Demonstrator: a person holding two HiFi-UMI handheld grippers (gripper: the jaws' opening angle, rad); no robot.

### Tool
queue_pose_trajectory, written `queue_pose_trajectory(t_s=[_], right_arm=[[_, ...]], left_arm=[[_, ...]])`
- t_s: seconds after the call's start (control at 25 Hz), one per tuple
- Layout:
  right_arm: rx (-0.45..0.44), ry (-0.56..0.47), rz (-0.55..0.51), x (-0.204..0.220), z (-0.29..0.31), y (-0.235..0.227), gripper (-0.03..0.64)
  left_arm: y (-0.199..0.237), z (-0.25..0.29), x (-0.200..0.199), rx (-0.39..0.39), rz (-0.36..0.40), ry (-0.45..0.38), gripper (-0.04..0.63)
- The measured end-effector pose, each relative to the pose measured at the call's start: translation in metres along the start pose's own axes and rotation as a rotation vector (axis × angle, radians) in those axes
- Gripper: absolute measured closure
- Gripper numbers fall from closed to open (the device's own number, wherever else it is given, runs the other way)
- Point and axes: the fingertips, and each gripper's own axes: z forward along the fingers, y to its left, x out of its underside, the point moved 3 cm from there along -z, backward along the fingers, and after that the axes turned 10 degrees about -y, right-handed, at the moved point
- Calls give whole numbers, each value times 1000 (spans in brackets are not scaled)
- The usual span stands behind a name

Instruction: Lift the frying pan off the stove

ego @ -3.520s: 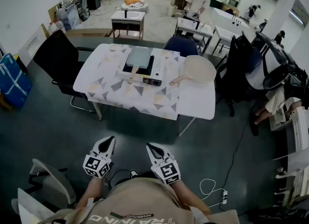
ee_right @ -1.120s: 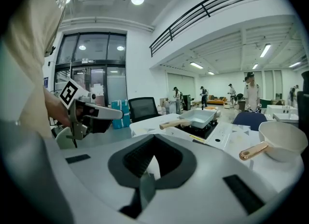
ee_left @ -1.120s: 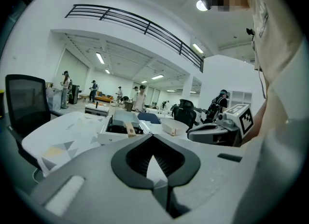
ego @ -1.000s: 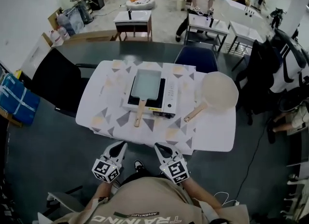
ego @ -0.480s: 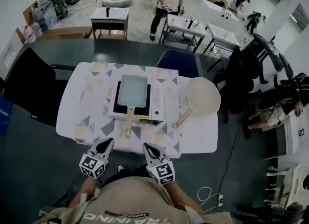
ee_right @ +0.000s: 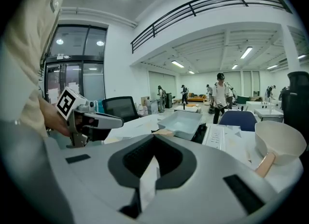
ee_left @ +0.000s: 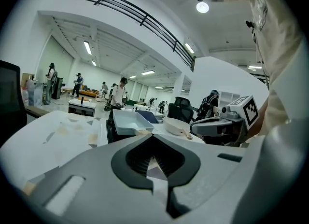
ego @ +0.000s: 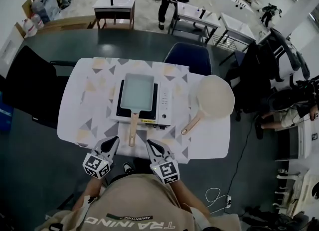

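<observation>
A rectangular grey-blue frying pan (ego: pixel 136 90) sits on a portable stove (ego: pixel 162 106) in the middle of the patterned table (ego: pixel 79 105). Its wooden handle (ego: pixel 132 131) points toward me. My left gripper (ego: pixel 113 142) hovers at the table's near edge, just left of the handle's end, jaws shut and empty. My right gripper (ego: pixel 150 146) is just right of the handle, also shut and empty. In the left gripper view the pan (ee_left: pixel 126 120) lies ahead beyond the closed jaws (ee_left: pixel 153 141). The right gripper view shows the pan (ee_right: pixel 182 121) ahead of its closed jaws (ee_right: pixel 154 140).
A round cream pan (ego: pixel 214 95) with a wooden handle lies on the table's right side. A black chair (ego: pixel 27 90) stands at the left, a blue chair (ego: pixel 188 55) behind the table. More tables and people are farther back.
I have come closer to the table. Both grippers moved forward from over the floor to the table's near edge, either side of the pan handle. Both stayed shut.
</observation>
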Motion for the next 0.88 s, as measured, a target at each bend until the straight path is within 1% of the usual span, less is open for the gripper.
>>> queue_pose_trajectory(t_s=[0.12, 0.24, 0.32, 0.48, 0.6, 0.76, 0.88], right_arm=[[-14, -10, 29, -1, 18, -23, 621], [-39, -29, 12, -5, 42, -43, 621], [-62, -40, 11, -6, 55, -48, 621], [-113, -32, 29, 3, 67, -52, 621], [-126, -22, 48, 16, 71, -57, 621], [-124, -19, 61, 21, 76, -59, 621], [-114, -5, 56, 21, 76, -61, 621]], left_arm=[[5, 15, -6, -11, 3, 13, 597], [15, 34, -11, -7, -1, 39, 595], [23, 42, -13, -20, -16, 53, 595], [37, 52, -14, -53, -84, 60, 595], [45, 59, -8, -56, -140, 85, 595], [52, 60, -4, -47, -224, 97, 595], [53, 64, 3, -17, -284, 131, 595]])
